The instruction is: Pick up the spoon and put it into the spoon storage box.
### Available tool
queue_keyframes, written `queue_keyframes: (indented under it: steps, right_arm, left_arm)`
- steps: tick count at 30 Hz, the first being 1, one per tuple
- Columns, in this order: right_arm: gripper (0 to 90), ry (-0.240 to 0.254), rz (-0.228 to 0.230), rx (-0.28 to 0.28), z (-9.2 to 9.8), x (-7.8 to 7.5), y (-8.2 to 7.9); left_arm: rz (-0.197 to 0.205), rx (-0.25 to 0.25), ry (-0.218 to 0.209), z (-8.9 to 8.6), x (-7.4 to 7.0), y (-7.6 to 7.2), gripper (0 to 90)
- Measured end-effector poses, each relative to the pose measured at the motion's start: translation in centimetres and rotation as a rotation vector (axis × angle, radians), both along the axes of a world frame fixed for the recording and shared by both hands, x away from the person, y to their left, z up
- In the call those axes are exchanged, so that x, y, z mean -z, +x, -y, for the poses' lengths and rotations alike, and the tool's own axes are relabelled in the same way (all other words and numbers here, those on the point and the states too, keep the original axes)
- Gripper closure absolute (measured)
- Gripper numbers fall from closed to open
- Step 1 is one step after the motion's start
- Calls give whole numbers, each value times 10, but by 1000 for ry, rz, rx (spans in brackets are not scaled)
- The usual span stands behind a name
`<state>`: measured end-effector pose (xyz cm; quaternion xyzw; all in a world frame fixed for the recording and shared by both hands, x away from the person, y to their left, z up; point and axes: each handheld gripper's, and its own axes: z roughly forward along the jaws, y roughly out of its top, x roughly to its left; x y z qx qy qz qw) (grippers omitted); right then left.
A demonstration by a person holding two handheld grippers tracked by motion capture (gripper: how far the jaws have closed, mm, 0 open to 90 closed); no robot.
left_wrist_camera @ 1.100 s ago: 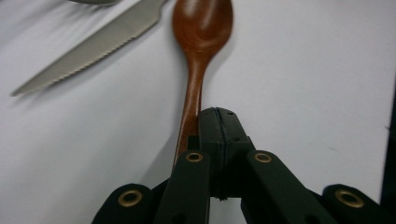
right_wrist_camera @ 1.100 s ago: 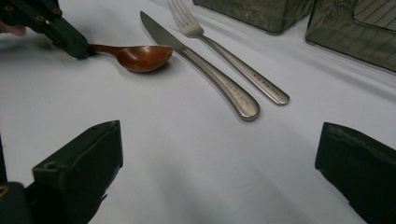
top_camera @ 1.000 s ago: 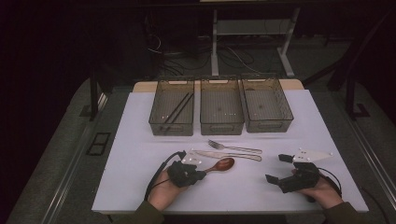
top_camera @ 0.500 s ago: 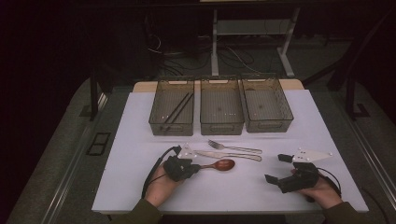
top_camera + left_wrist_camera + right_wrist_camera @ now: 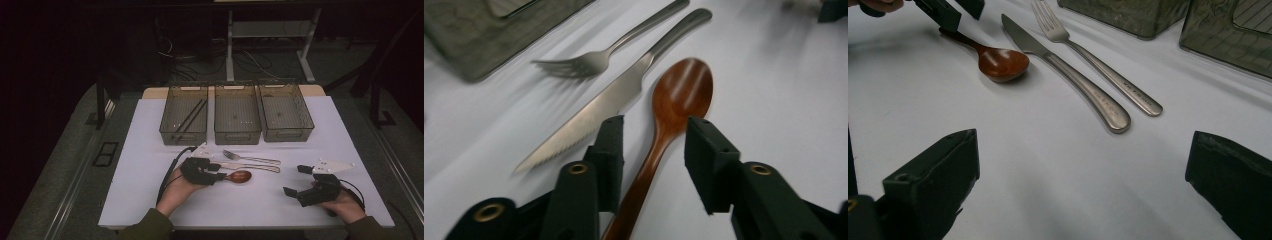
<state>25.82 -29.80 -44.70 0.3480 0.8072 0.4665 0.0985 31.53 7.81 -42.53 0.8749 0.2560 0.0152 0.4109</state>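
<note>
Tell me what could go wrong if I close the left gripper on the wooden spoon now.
The left gripper is open, its jaws straddling the wooden spoon's handle, which lies flat on the table.

1. The knife lies right beside the handle, its blade near one jaw; closing may nudge or pinch it too.
2. The handle is thin and rounded, so it might slip or twist out as the jaws close.
</note>
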Motion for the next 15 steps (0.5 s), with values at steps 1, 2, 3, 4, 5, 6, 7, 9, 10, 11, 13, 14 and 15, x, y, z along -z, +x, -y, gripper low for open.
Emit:
queue_keyframes:
  steps: [1,2,3,4,5,6,7,9,10,11,13,14,15]
  right_arm:
    - [4,-1,0,1,0,0,0]
    - [4,-2,0,1,0,0,0]
    - [4,-2,1,-1,0,0,0]
    - [4,-2,1,0,0,0,0]
    - [4,-3,1,0,0,0,0]
    - [4,-4,2,0,0,0,0]
    - [4,-4,1,-1,0,0,0]
    - [4,-5,-1,-1,0,0,0]
    - [4,-5,-2,-2,0,0,0]
    - [4,-5,-1,-3,0,1,0]
    - [4,-4,0,-3,0,0,0]
    - [4,-5,3,-4,0,1,0]
    - [4,-5,3,-4,0,0,0]
  left_arm:
    - [-7,8,-2,4,1,3,530]
    - [-8,13,-4,8,2,6,513]
    - [-12,22,-7,12,3,8,498]
    - [-17,27,-9,16,3,10,485]
    - [-17,34,-7,20,4,12,481]
    - [-17,39,-6,24,4,13,478]
    - [-18,45,-5,27,5,14,473]
    - [-19,45,-12,34,7,16,468]
    - [-21,46,-13,38,8,17,468]
    - [-21,52,-8,41,10,18,467]
    - [-22,60,2,46,12,18,461]
    - [-22,70,8,48,13,18,461]
    - [-20,74,16,50,13,17,461]
